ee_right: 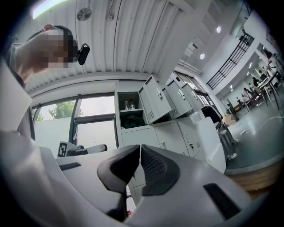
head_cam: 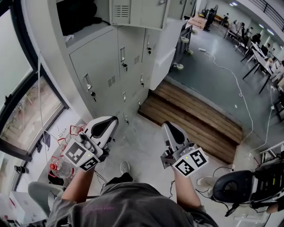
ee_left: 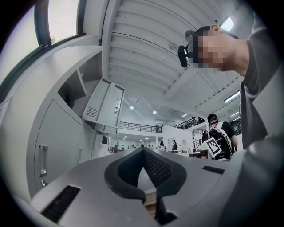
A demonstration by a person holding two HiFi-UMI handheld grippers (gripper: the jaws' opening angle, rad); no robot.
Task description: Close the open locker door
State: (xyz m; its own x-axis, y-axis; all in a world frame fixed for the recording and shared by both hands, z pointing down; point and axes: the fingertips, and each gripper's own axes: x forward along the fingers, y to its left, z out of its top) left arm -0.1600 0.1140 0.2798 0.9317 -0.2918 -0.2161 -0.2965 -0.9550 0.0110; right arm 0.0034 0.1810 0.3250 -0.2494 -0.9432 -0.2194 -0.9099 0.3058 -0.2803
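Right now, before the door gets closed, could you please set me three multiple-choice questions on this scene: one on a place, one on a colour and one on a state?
1. In which row is the open locker door?
A. top row
B. middle row
C. bottom row

2. What colour are the lockers?
A. red
B. light grey
C. dark blue

3. How do the left gripper and the right gripper stand?
A. both wide open
B. left shut on a door handle
C. both shut, holding nothing

Answers:
1 A: the door swings out at the very top of the lockers.
2 B: every door and side panel is pale grey.
3 C: in each gripper view the jaws meet with nothing between them.
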